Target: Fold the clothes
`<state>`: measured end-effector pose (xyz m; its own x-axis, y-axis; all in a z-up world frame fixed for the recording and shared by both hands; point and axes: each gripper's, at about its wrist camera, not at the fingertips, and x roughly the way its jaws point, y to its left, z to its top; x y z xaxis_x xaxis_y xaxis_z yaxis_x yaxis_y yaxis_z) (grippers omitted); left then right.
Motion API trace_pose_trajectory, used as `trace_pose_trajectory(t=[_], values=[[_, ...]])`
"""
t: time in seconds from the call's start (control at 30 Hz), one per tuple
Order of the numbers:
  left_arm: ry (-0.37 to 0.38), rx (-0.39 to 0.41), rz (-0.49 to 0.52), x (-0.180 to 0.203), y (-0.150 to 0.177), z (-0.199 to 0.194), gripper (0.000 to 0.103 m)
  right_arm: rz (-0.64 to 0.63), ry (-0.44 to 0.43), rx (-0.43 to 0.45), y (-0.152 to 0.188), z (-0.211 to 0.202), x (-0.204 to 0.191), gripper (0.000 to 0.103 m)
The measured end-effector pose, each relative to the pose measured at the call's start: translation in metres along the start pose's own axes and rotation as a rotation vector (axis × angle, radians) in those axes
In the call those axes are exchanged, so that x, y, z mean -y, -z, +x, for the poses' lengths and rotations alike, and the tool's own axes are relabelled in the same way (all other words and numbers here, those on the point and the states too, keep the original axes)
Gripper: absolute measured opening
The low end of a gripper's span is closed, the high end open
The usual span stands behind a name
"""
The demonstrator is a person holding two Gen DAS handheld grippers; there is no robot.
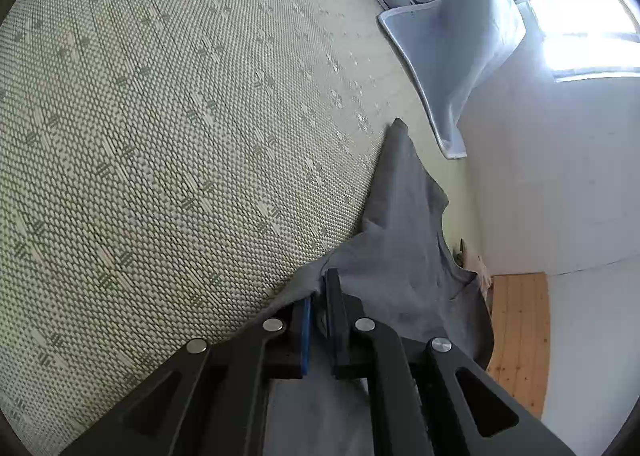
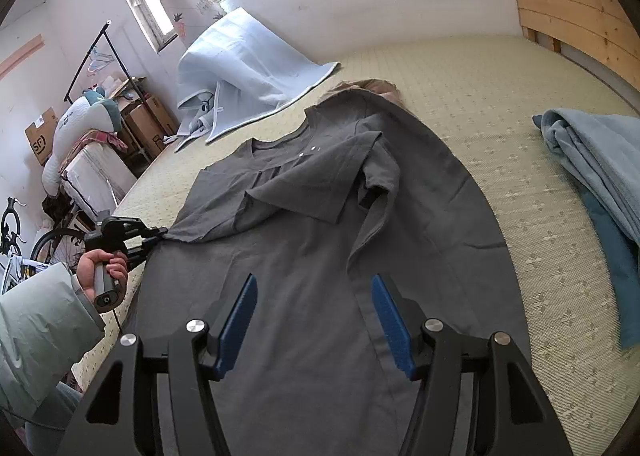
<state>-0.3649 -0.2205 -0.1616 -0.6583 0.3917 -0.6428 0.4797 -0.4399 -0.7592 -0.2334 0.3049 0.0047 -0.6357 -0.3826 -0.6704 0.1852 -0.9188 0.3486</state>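
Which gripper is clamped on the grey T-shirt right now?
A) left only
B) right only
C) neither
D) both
A: the left gripper is shut on the sleeve edge of the grey T-shirt, also seen from the right wrist view, while the right gripper hovers over the shirt's body with its blue pads spread apart and nothing pinched.

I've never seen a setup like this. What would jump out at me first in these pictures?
A dark grey T-shirt lies spread across the woven mat in the middle, one sleeve folded inward. At its left edge, the left tongs are shut on the fabric, while the right tongs hang open above the hem. A pale blue blanket slumps against the far wall under the window.
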Motion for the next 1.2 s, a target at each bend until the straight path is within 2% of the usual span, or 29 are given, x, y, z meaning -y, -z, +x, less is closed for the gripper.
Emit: trace_pose_trajectory(t=[0.13,0.2,0.3,0.5,0.6,0.7,0.87,0.9,0.93,1.0,1.2], values=[[0.042,-0.022,0.012,0.001,-0.001,0.002,0.017,0.009,-0.005,-0.011,-0.001,0.015,-0.001,0.064],[0.072,-0.031,0.025,0.003,-0.002,0.003,0.034,0.016,-0.010,-0.026,-0.001,0.028,-0.002,0.063],[0.114,-0.046,0.045,0.008,-0.002,0.004,0.046,-0.009,-0.001,-0.034,-0.006,0.050,-0.009,0.063],[0.143,-0.079,0.082,0.009,-0.005,0.007,0.047,-0.066,0.025,-0.029,-0.028,0.097,-0.016,0.063],[0.163,-0.088,0.089,0.008,-0.007,0.007,0.047,-0.035,0.046,-0.049,-0.039,0.119,-0.008,0.057],[0.159,-0.102,0.109,0.014,-0.007,0.010,0.047,0.006,0.071,-0.091,-0.044,0.142,-0.001,0.045],[0.182,-0.107,0.087,0.012,-0.009,0.010,0.047,0.060,0.136,-0.128,-0.044,0.168,0.005,0.031],[0.186,-0.108,0.082,0.012,-0.010,0.010,0.047,0.064,0.146,-0.129,-0.045,0.169,0.005,0.024],[0.188,-0.110,0.078,0.012,-0.010,0.010,0.047,0.059,0.153,-0.130,-0.046,0.167,0.005,0.010],[0.188,-0.113,0.073,0.013,-0.012,0.010,0.047,0.051,0.167,-0.132,-0.048,0.164,0.003,0.004],[0.184,-0.116,0.072,0.016,-0.013,0.011,0.047,0.017,0.219,-0.150,-0.055,0.135,0.004,0.003]])
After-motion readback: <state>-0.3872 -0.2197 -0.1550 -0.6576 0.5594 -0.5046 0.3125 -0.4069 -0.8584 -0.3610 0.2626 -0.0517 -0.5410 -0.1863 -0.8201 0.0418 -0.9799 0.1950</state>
